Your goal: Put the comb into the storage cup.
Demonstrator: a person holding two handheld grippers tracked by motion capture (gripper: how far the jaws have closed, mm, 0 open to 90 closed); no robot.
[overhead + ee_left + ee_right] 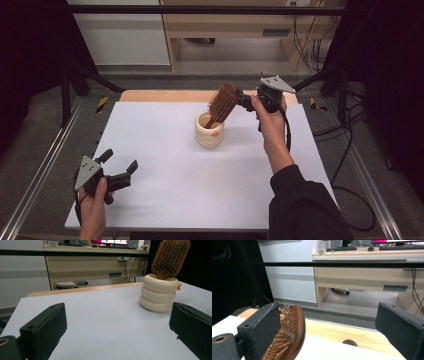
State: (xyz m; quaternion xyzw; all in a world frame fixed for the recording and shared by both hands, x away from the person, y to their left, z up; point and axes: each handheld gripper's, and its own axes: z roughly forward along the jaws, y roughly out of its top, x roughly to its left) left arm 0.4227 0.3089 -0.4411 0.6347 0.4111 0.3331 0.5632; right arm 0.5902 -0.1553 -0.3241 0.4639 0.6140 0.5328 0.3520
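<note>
A wooden paddle hairbrush (222, 102) with a reddish-brown back and rows of peg bristles stands handle-down in a cream holder (209, 130) shaped like three stacked rounded rings, glossy, with a small orange mark on its side. The holder sits on a smooth white table (165, 175) whose far edge is bare wood. The right gripper (248, 102) has its black, matte block jaws spread wide; in the right gripper view the brush head lies just beside the inner face of one jaw, bristles toward it, and whether they touch is unclear. The left gripper (119, 162) hovers low with jaws wide, nothing between them, the holder well ahead near one jaw's side.
</note>
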